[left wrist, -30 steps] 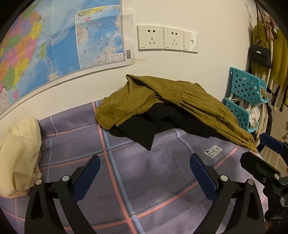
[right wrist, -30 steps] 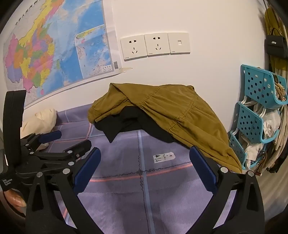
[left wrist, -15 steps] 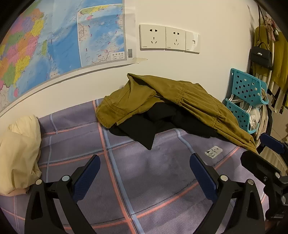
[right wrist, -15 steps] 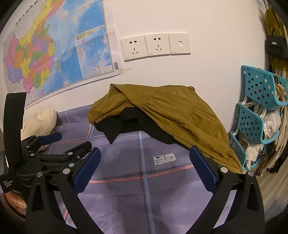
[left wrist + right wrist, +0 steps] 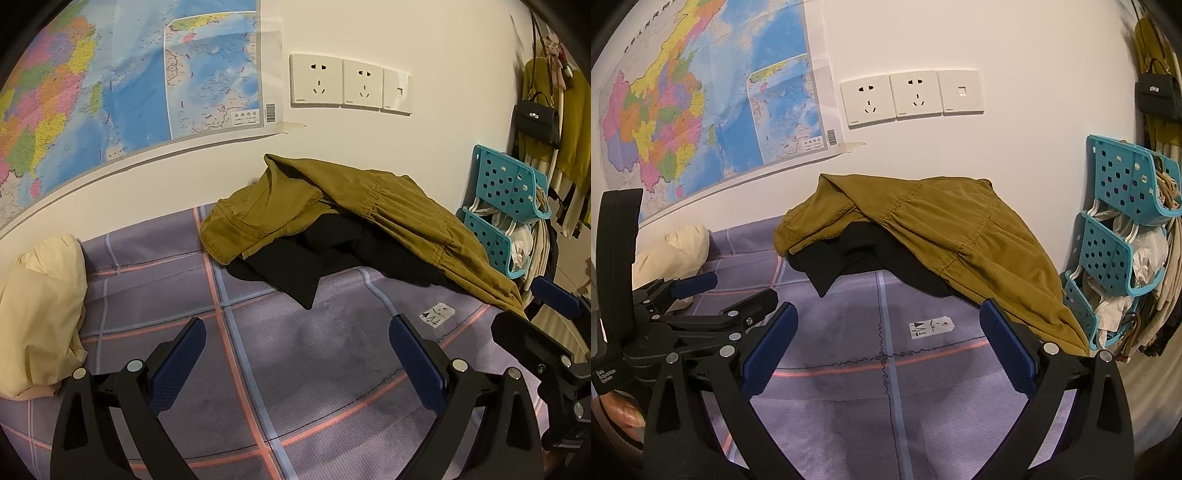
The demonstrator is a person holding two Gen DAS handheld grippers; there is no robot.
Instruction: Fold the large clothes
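Both spread wide, empty: left gripper (image 5: 295, 354), right gripper (image 5: 886, 339). Olive garment (image 5: 942, 236) heaped over black cloth (image 5: 842, 258) against wall, on bed (image 5: 849, 387). Probably soft, floppy, fairly heavy; best pinched at hem near collar edge.

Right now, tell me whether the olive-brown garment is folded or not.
Not folded: the olive-brown garment lies crumpled over black clothing on the purple checked mat.
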